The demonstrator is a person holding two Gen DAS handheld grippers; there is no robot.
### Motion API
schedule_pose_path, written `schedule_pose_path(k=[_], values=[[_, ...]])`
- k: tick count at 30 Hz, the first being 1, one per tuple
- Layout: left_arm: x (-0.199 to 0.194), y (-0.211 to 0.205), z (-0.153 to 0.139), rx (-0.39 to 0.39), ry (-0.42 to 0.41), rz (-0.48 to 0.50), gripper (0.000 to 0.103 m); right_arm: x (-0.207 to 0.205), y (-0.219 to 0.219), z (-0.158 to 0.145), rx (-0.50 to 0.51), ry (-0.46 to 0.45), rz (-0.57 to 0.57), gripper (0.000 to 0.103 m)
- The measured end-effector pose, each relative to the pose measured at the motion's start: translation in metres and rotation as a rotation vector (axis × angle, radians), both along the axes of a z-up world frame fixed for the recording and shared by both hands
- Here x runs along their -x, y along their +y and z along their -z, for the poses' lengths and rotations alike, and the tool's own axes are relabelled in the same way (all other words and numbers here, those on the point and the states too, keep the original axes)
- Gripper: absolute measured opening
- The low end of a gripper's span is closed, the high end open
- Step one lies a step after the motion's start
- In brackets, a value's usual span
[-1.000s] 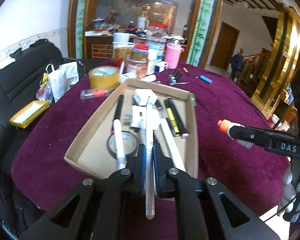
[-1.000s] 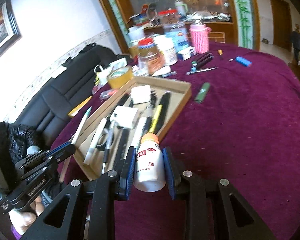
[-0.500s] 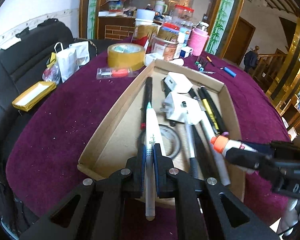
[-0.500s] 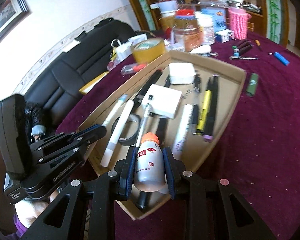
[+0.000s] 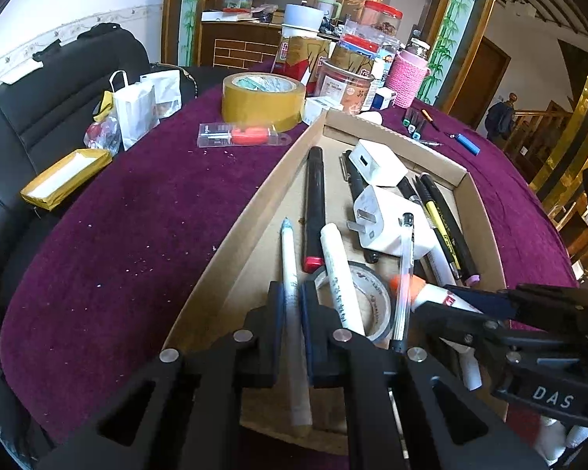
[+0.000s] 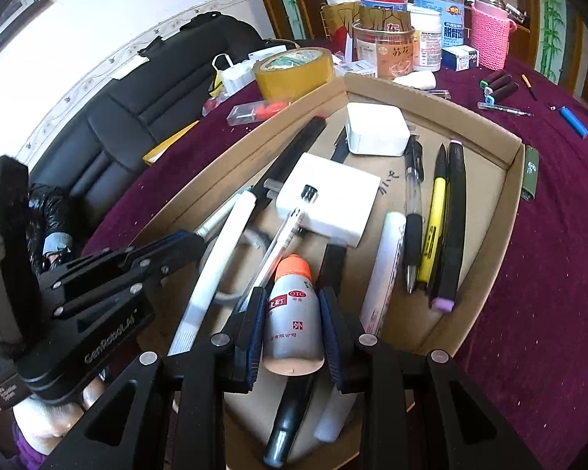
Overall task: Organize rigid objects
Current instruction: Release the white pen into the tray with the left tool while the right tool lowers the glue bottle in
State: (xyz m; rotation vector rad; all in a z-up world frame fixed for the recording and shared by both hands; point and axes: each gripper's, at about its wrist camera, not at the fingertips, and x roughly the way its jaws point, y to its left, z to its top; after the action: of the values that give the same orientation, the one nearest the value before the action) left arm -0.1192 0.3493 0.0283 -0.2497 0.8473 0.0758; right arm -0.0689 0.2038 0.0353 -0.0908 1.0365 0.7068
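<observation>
Both grippers are now brought lower and further over the cardboard tray (image 5: 254,211) than a second ago. At the left, a slim white pen (image 5: 294,297) is clamped between the narrowly set fingers of the left gripper (image 5: 292,313), above the tray's near left corner. At the right, a white bottle with an orange cap (image 6: 292,309) is pinched by the right gripper (image 6: 292,325), over pens and a tape ring (image 5: 368,297) in the tray.

A slim white pen (image 5: 294,305) with a pale blue tip is held lengthwise between the left jaws, its tip pointed ahead over the cardboard tray (image 5: 239,231). A small white bottle (image 6: 292,313) with an orange cap and red print is clamped between the right jaws, cap pointed forward above the tray's clutter.
</observation>
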Motion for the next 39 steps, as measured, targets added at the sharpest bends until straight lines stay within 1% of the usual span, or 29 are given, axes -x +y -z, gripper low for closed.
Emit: schedule_pose_path(k=[5,6,7,8,9,10,12,16,17,18,19,20,26,32,39], values=[[0.004,-0.006,-0.009,-0.024,-0.029,-0.007,0.009,0.007,0.003,0.000,-0.011,0.015,-0.033,0.030],[0.005,-0.007,-0.012,-0.028,-0.038,-0.009,0.012,0.009,0.004,0.000,-0.011,0.017,-0.042,0.030],[0.007,-0.009,-0.015,-0.030,-0.049,-0.011,0.022,0.012,0.005,0.001,-0.009,0.018,-0.047,0.030],[0.010,-0.011,-0.020,-0.033,-0.066,-0.016,0.029,0.015,0.005,0.001,-0.007,0.012,-0.049,0.031],[0.012,-0.012,-0.022,-0.036,-0.076,-0.021,0.042,0.016,0.004,0.001,-0.010,0.014,-0.054,0.032],[0.014,-0.013,-0.026,-0.043,-0.090,-0.025,0.049,0.017,0.004,0.002,-0.018,0.023,-0.057,0.032],[0.019,-0.017,-0.034,-0.058,-0.116,-0.028,0.053,0.019,0.001,0.003,-0.035,0.042,-0.064,0.032],[0.027,-0.023,-0.046,-0.092,-0.150,-0.050,0.071,0.028,0.000,0.003,-0.052,0.041,-0.082,0.032],[0.030,-0.025,-0.050,-0.110,-0.160,-0.062,0.073,0.030,-0.001,0.001,-0.059,0.038,-0.086,0.034],[0.031,-0.026,-0.052,-0.119,-0.165,-0.070,0.076,0.032,-0.002,0.000,-0.062,0.031,-0.088,0.036],[0.034,-0.028,-0.054,-0.132,-0.170,-0.083,0.080,0.035,-0.004,-0.002,-0.063,0.019,-0.087,0.042],[0.036,-0.029,-0.057,-0.147,-0.176,-0.094,0.081,0.037,-0.006,-0.005,-0.065,0.007,-0.085,0.045],[0.050,-0.044,-0.073,-0.235,-0.226,-0.121,0.083,0.047,-0.028,-0.019,-0.105,-0.028,-0.053,0.050],[0.060,-0.062,-0.084,-0.264,-0.261,-0.107,0.085,0.052,-0.053,-0.026,-0.141,-0.038,-0.002,0.053],[0.073,-0.083,-0.097,-0.300,-0.311,-0.113,0.088,0.058,-0.079,-0.032,-0.173,-0.059,0.044,0.055]])
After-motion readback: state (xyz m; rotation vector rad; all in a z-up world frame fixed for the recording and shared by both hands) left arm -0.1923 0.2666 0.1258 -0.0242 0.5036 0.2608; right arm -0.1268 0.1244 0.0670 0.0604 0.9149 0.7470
